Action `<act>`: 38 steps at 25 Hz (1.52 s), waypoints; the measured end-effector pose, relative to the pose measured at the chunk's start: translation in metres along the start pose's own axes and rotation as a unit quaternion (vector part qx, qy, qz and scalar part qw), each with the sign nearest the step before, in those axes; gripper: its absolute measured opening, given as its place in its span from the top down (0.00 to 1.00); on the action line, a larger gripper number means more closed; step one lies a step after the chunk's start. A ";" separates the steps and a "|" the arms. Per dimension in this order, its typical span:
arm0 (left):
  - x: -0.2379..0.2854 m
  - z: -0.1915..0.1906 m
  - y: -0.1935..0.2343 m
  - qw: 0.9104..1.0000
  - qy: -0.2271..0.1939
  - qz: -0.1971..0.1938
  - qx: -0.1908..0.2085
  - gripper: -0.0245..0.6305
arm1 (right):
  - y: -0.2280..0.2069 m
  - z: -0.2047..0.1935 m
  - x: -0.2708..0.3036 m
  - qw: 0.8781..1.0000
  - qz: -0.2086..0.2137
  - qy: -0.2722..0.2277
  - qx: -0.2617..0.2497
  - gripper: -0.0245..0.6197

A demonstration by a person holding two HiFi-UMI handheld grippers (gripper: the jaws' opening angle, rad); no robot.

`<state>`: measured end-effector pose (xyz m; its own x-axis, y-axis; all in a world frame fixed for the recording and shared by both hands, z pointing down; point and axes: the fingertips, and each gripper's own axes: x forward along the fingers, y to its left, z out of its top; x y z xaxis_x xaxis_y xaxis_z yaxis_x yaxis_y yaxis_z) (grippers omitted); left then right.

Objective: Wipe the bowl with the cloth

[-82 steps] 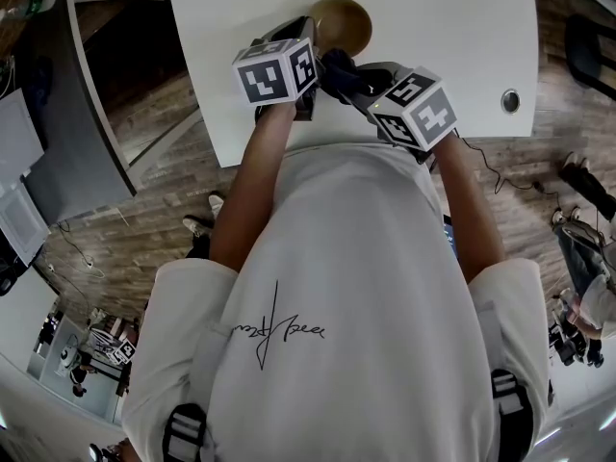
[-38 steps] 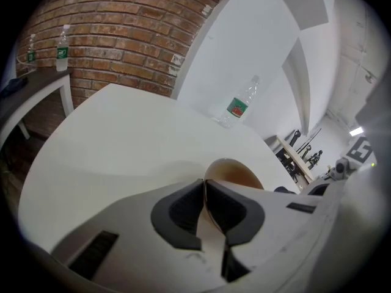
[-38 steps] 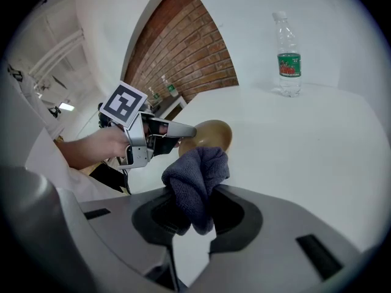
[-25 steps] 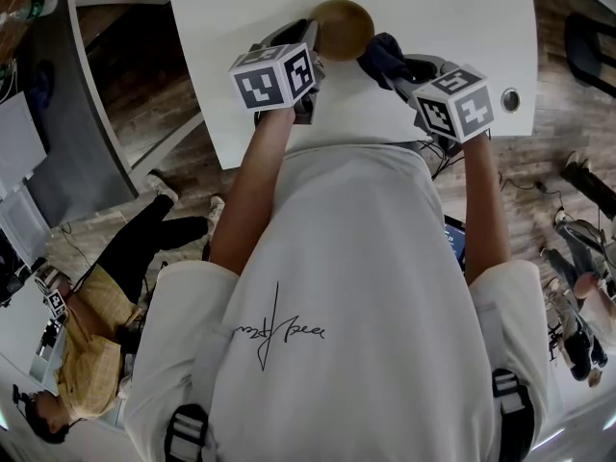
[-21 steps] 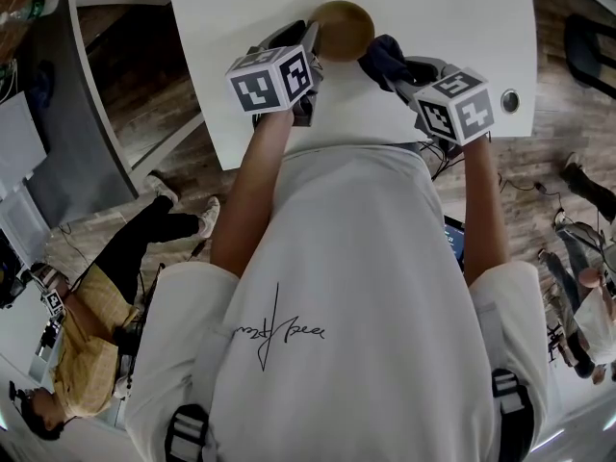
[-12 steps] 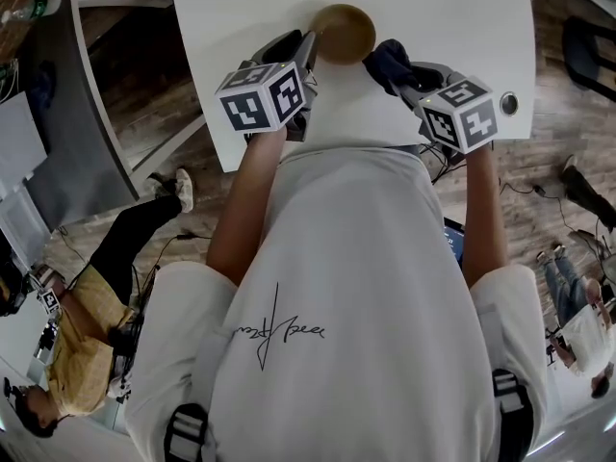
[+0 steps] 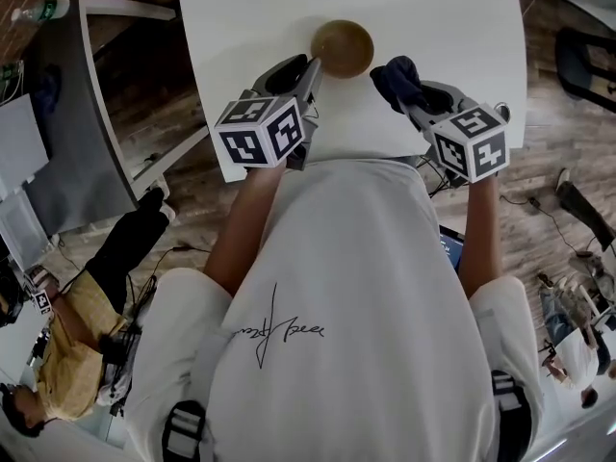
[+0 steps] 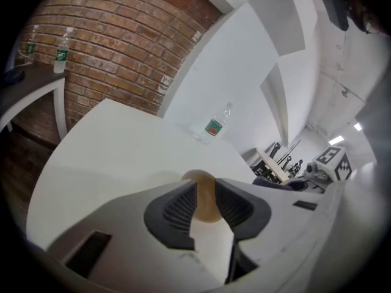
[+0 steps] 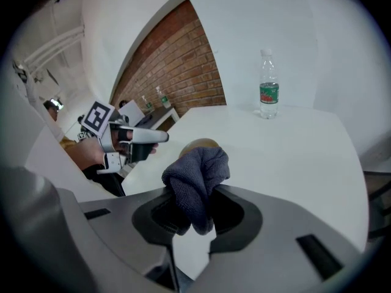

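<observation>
A brown wooden bowl (image 7: pixel 342 48) stands upright on the white table (image 7: pixel 452 8). My left gripper (image 7: pixel 310 67) sits just short of the bowl's near-left rim, open, with nothing pressed between its pads. In the left gripper view the bowl (image 8: pixel 206 207) shows through the gap ahead of the left gripper (image 8: pixel 206 191). My right gripper (image 7: pixel 412 96) is to the right of the bowl, shut on a bunched dark blue-grey cloth (image 7: pixel 395 75). In the right gripper view the cloth (image 9: pixel 198 179) sticks up out of the right gripper (image 9: pixel 194 215) and half hides the bowl (image 9: pixel 198 145).
A clear water bottle (image 9: pixel 268 85) with a green label stands at the table's far side, also seen as the bottle (image 8: pixel 215 125) in the left gripper view. Two more bottles (image 8: pixel 61 50) stand on a dark side table by the brick wall. A person sits on the floor at the left (image 7: pixel 67 345).
The cloth has left the bowl and gone right with my right gripper. My left gripper has let go of the bowl's rim. Both grippers have drawn back towards the person's body.
</observation>
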<state>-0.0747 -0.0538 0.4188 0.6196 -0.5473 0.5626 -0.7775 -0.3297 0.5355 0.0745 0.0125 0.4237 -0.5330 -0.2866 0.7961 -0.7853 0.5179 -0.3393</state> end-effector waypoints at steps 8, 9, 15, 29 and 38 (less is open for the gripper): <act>-0.015 0.026 -0.035 0.996 -0.063 -0.065 0.014 0.89 | 0.014 0.042 -0.040 0.993 -0.046 -0.094 -0.050 0.84; -0.017 0.030 -0.035 0.995 -0.069 -0.064 0.020 0.91 | 0.015 0.047 -0.041 0.992 -0.047 -0.103 -0.050 0.84; -0.039 0.048 -0.044 0.992 -0.099 -0.043 0.072 0.98 | 0.039 0.078 -0.057 0.979 -0.016 -0.196 -0.056 0.84; -0.060 0.053 -0.070 0.986 -0.094 -0.037 0.133 0.98 | 0.063 0.098 -0.086 0.963 -0.001 -0.251 -0.100 0.84; -0.065 0.044 -0.070 0.986 -0.084 -0.030 0.139 0.98 | 0.075 0.087 -0.084 0.963 0.004 -0.250 -0.105 0.84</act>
<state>-0.0651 -0.0290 0.3172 0.6568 -0.6329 0.4100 -0.7541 -0.5503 0.3585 0.0333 0.0052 0.2877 -0.6647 -0.6067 0.4359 -0.7277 0.6579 -0.1940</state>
